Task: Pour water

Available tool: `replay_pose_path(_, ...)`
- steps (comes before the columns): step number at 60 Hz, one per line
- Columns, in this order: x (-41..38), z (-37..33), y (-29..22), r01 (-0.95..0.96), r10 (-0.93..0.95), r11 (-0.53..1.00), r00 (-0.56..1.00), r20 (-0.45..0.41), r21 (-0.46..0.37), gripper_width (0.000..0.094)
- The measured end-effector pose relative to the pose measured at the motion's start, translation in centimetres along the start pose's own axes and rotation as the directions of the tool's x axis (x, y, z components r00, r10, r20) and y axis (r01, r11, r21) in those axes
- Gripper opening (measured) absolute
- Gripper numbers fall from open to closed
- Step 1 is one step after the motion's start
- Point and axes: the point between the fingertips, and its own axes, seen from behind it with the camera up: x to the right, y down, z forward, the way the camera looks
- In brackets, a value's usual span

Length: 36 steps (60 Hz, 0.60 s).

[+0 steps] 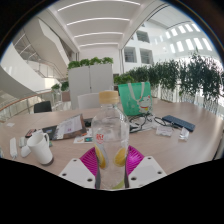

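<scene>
Clear plastic btl (110, 135), gripper (111, 159) clamped

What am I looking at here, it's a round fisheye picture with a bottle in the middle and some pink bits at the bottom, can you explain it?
There is one picture, taken by a wide-angle camera riding on a hand-held gripper that a person carries; there is no robot arm. The camera looks forward along the gripper's two fingers, and the pink bits are the pads on their inner faces. Between them stands a clear plastic water bottle with a yellow cap, upright; both pads appear to press its lower part, so it seems to be held. Beyond it is a long table in a bright office with plants at the back. On the table, to one side, stands a white cup near some papers; to the other lie dark items too small to name. A green bag stands behind the bottle.
</scene>
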Motion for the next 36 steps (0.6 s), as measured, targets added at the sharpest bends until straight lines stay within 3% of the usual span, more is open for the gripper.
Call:
replay_pose_path(10,-1.3,0.3,-8.8,0.264,-0.263,0.963,0.964,-0.025,0.060,0.0320)
replay_pose_path(17,-5.2,1.0,-11.3,0.624,-0.620,0.781,0.781,-0.071,0.042,0.0320)
replay_pose_path(26,-11.0,3.4,-9.5,0.972,-0.970,0.231,0.226,-0.093,-0.046,0.0318)
replay_pose_path(36,-13.4,4.7,-8.6,0.910,-0.922,-0.379,-0.388,-0.021,-0.166,0.0320)
